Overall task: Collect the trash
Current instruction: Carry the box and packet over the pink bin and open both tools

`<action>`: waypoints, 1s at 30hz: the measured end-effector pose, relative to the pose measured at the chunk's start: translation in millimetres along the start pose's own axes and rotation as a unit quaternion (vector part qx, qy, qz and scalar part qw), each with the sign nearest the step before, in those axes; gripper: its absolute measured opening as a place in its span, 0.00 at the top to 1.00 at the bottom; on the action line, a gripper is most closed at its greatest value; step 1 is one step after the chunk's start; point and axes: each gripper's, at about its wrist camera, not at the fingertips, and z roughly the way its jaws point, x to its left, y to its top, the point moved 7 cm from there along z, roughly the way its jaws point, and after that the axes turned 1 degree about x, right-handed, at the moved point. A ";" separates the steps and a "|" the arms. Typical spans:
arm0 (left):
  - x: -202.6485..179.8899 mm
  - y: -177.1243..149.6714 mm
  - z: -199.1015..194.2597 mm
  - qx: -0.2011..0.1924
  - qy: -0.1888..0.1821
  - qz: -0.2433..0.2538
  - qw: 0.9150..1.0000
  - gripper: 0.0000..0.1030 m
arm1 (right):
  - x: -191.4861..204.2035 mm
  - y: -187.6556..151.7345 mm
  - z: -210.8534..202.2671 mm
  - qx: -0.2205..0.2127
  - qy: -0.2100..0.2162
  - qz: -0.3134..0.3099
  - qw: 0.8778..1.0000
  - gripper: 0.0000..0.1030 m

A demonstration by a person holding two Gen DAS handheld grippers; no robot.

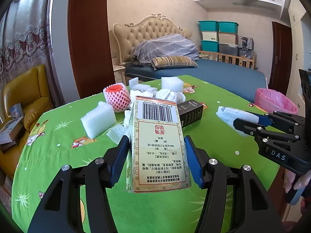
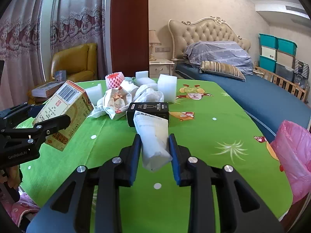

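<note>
Two loads in the air, one small bin

We hold a beige printed cardboard box with a barcode (image 1: pixel 158 143) clamped in the left gripper (image 1: pixel 156 155), clear of the green cartoon-print tablecloth (image 1: pixel 62 136). Our right gripper (image 2: pixel 155 151) is clenched on a soft white plastic pouch (image 2: pixel 153 137), also lifted. The pink plastic bin bag (image 2: pixel 293 155) sits at the table's right edge (its mouth looks narrow). We judge the risks: the limp pouch may slip from the pads, the box may catch the bag's rim and drag it off, or both tools may collide there
</note>
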 end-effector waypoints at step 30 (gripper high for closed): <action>-74.5 21.6 17.4 -0.018 -0.026 0.078 0.996 0.46 | -79.4 -5.4 -38.4 -0.035 -0.074 0.053 0.995 0.72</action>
